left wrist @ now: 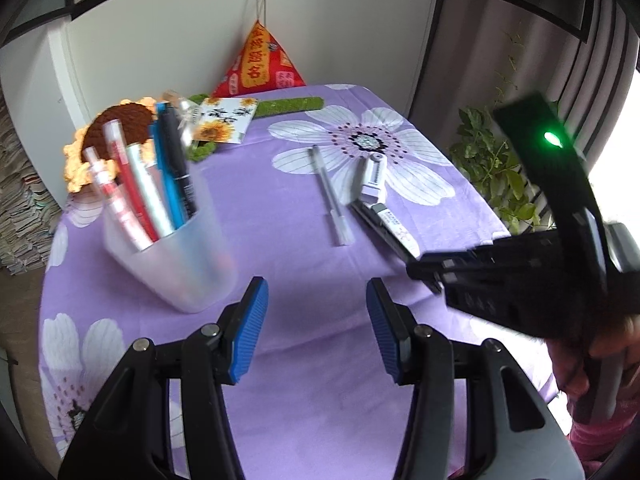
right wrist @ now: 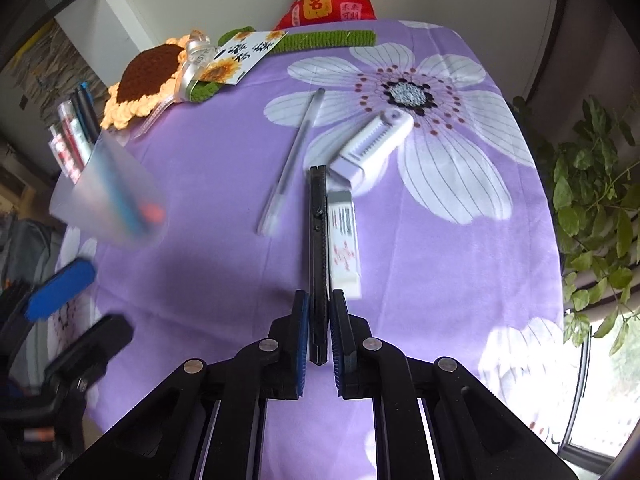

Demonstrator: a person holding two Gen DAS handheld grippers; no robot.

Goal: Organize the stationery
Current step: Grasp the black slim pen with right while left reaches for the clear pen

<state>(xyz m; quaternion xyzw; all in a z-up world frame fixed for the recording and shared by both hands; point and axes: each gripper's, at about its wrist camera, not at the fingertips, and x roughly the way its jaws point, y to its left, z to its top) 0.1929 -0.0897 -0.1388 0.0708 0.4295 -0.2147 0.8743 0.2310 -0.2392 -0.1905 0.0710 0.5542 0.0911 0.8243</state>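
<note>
At the left, a frosted plastic cup (left wrist: 176, 264) full of pens stands on the purple flowered tablecloth (left wrist: 296, 344). The left gripper (left wrist: 317, 322) gapes empty beside it. The right gripper (right wrist: 319, 322) is clamped on a slim black utility knife (right wrist: 319, 240), just beside a white eraser (right wrist: 344, 240).
</note>
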